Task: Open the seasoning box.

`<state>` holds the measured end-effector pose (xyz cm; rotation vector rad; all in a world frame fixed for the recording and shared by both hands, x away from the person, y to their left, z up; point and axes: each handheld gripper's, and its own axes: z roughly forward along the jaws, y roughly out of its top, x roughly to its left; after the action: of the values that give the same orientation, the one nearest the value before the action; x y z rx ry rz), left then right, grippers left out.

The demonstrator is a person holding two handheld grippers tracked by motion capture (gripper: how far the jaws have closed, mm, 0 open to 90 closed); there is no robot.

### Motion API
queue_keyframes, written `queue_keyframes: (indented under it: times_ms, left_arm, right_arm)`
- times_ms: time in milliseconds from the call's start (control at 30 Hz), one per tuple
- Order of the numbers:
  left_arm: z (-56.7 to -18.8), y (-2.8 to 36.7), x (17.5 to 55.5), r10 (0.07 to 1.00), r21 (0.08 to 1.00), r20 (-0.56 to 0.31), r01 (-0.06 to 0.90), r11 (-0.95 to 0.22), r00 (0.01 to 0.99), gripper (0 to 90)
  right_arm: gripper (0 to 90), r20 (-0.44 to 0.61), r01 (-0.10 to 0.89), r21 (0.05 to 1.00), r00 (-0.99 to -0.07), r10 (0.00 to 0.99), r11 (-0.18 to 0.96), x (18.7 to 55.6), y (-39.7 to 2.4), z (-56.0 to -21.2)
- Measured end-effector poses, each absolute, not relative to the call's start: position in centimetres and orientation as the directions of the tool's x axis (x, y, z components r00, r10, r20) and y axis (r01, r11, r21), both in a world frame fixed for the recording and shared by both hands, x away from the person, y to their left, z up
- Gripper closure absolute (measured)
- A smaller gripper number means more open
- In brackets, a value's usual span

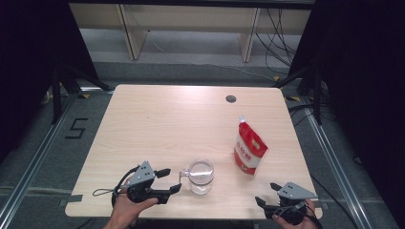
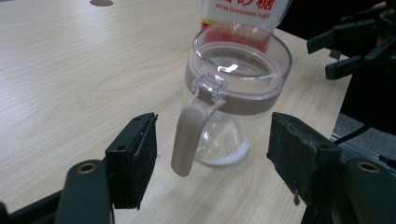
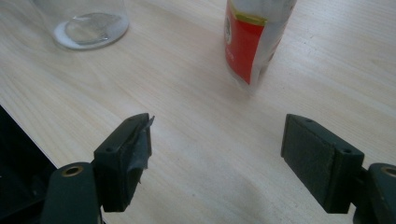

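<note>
Overhead camera first: clear glass jar [image 1: 201, 175] with tan handle sits near front edge of wooden table [image 1: 167, 124], handle turned toward left gripper [image 1: 173, 180]. That gripper lies level at handle height, jaws apart with handle tip just ahead of them, not touching. Red-white sugar pouch [image 1: 249, 149] stands upright right of jar, near but apart, likely staged for pouring into jar. Right gripper [image 1: 265, 194] rests at front right corner, jaws apart, nothing in them, well clear of pouch, looks parked while left does the approach.

Left gripper view: jar's tan handle [image 2: 190, 135] hangs between the two black pads, gap on both sides, so no grip yet. Jaws spread wider than handle, lined up to close on it. Clear flip lid [image 2: 243, 58] is down on tan collar; thin white layer at bottom. Pouch label behind jar; other gripper far right.

Right gripper view: jaws wide apart over bare wood, empty. Pouch [image 3: 254, 37] ahead, upright, off to upper right; jar base [image 3: 88, 28] upper left. Probably waiting for jar to be steadied first.
</note>
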<state>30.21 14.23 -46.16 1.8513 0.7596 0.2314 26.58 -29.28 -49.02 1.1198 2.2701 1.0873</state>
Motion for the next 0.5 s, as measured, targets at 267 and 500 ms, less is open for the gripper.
queue_keyframes:
  times_ms: [267,500]
  left_arm:
    - [-44.8,13.5,30.3,0.551,0.920,-0.112,0.296,-0.257,0.827,59.5]
    - [-43.6,12.6,31.2,0.554,0.936,-0.077,0.252,-0.247,0.829,85.7]
  right_arm:
    - [25.7,0.001,0.496,0.781,-0.610,0.793,0.380,26.5,-29.2,-49.0]
    - [26.1,0.008,0.504,0.776,-0.609,0.793,0.379,26.5,-29.1,-49.0]
